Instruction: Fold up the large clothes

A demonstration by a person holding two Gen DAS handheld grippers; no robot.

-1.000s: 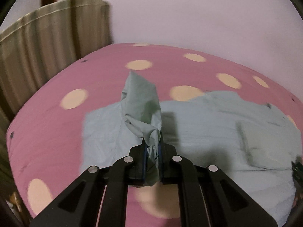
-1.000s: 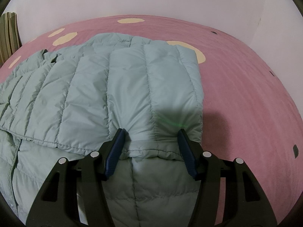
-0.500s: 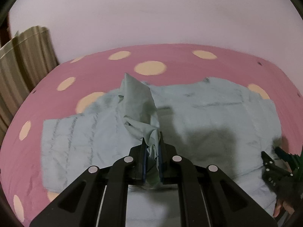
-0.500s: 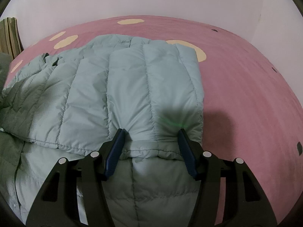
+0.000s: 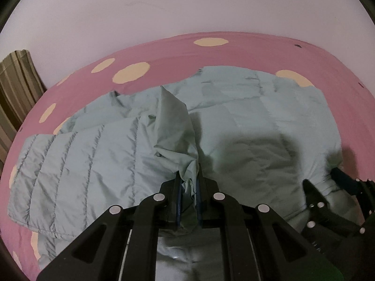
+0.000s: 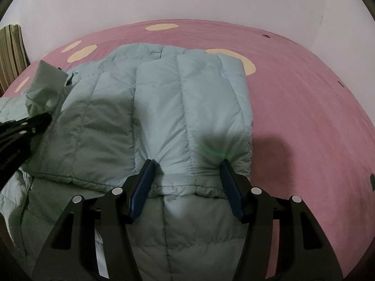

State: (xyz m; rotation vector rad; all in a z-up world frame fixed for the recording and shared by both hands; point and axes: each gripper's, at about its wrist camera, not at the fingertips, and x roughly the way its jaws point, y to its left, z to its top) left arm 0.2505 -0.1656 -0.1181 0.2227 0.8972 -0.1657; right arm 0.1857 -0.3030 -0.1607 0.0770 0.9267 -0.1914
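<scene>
A pale green quilted jacket (image 6: 164, 107) lies spread on the bed (image 6: 304, 93), which has a pink sheet with cream dots, its long axis running from near the cameras away toward the wall. The left claw (image 5: 187, 185) is pinched almost shut on a bunch of the jacket's thin fabric (image 5: 174, 126), which stands up in a peak above the garment, left of its middle. The right claw (image 6: 186, 171) rests with its jaws about half apart, pressing down astride a folded edge on the jacket's right side and gripping nothing. The lifted fabric belongs to the left half, so the left hand is the nearer one; I judge the fold must carry that peak rightward, toward the pinned side.
</scene>
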